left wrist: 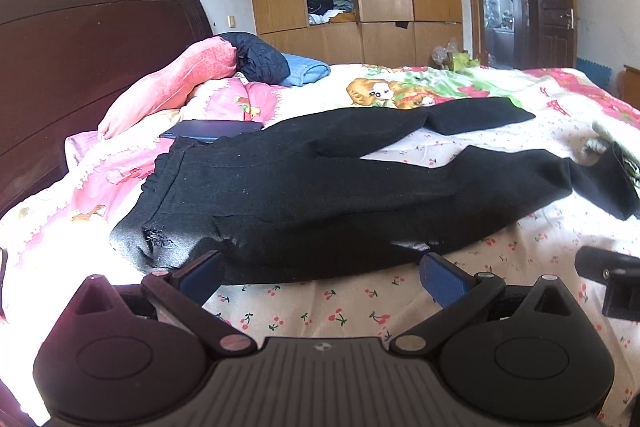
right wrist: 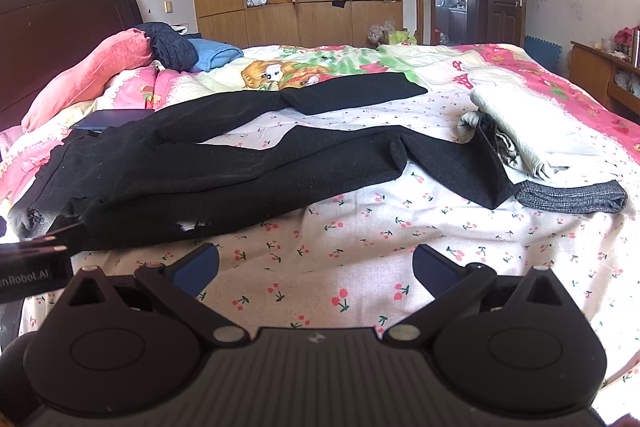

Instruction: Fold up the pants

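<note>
The black soft cloth pants (left wrist: 304, 203) (right wrist: 224, 167) lie flat and spread out on the bed. The waist end is at the left and the two legs reach to the right. The legs are apart. The near leg bends at its end.

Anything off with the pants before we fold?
Yes. The pants lie spread, legs apart, and the near leg's cuff runs up against the folded clothes pile. Near the waist there looks to be a ragged hole. Both grippers are open, holding nothing.
</note>
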`<action>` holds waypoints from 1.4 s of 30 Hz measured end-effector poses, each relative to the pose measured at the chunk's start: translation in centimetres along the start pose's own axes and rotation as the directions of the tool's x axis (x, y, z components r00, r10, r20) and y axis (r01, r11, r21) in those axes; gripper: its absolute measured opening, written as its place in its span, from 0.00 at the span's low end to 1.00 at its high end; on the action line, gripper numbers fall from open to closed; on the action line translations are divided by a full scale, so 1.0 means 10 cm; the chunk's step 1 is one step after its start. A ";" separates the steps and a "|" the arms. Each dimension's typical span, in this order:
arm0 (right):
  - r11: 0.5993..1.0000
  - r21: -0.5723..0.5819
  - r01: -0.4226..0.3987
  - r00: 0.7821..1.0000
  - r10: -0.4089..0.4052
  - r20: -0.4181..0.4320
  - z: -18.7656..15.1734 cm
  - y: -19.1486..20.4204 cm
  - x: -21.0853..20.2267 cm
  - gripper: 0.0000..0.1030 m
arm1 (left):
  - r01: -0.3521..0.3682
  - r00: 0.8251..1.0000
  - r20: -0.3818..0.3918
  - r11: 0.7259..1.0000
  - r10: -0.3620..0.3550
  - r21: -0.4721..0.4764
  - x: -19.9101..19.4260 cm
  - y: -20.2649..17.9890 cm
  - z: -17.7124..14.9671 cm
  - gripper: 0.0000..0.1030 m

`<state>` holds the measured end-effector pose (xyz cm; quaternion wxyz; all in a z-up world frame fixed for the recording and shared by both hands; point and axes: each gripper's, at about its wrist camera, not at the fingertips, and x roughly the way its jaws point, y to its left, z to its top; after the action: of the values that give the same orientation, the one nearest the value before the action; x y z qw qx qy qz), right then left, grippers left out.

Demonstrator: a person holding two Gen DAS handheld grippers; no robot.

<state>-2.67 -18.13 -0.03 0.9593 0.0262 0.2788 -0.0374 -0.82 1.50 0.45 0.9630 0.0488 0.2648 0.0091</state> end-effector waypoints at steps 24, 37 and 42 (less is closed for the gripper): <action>1.000 0.014 0.002 1.000 -0.002 -0.001 -0.01 -0.06 0.01 0.99 | -0.023 0.990 -0.140 1.000 0.024 0.010 0.02 0.02 -0.11 1.00; 0.978 0.191 0.081 0.996 -0.069 -0.064 0.52 -0.71 0.77 0.99 | 0.009 0.998 -0.068 0.999 -0.006 0.046 0.41 -0.10 0.19 1.00; 0.922 0.368 0.122 0.990 -0.085 -0.115 0.56 -1.21 1.24 0.92 | 0.047 0.995 -0.087 0.999 -0.045 0.019 0.85 -0.20 0.30 1.00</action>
<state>9.70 -31.32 -2.35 0.9187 0.1957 0.3135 -0.1393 8.00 -0.39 -1.52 0.9501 0.0523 0.3071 -0.0137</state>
